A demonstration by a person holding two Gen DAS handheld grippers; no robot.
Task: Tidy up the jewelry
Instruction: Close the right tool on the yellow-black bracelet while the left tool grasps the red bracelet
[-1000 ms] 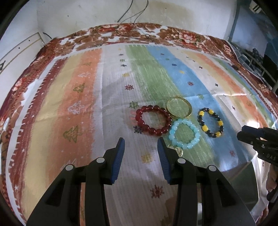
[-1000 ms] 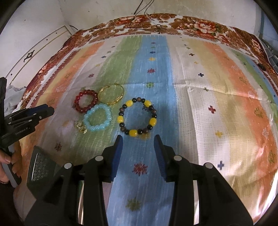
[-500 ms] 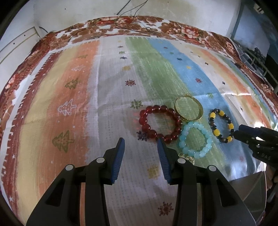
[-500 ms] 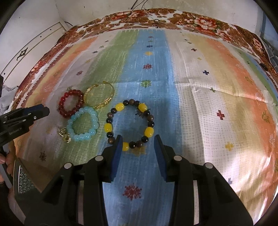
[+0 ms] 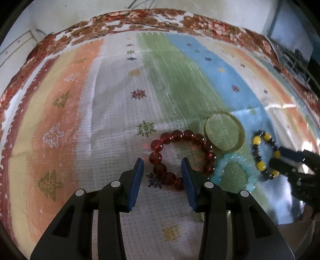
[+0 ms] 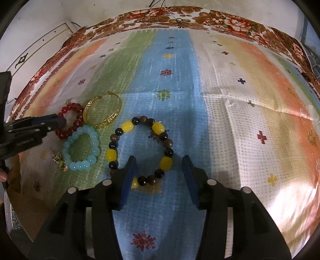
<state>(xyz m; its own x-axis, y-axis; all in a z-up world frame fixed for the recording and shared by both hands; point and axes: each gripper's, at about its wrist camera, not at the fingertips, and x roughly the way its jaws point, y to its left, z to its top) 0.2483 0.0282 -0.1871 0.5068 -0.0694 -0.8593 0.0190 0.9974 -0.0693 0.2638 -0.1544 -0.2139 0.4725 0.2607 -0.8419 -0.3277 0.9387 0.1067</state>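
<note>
**Four bracelets clustered on striped cloth as two grippers hover over them**

A yellow-and-dark bead bracelet (image 6: pixel 141 152) lies flat on the blue stripe of a patterned cloth (image 6: pixel 230 124), at the right end of a tight group of jewelry. Just to its left sits a pale blue bead bracelet (image 6: pixel 81 148) with a small gold charm (image 6: pixel 59 162) at its near edge; beyond that, a gold bangle (image 6: pixel 102 112) rests against a red bead bracelet (image 5: pixel 181 157), the two touching or overlapping at one side.

The right gripper (image 6: pixel 158 173) points steeply down over the yellow-and-dark bracelet, its blue-padded jaws opening, with the near arc of the beads showing between them but not pinched. The left gripper (image 5: pixel 162 176) hangs over the red bracelet, jaws spread partway, the near left beads framed in the gap; the pads do not appear to press on anything.

A floral border (image 6: pixel 220 18) edges the cloth's far side, with a white wall (image 6: pixel 50 18) behind it.
</note>
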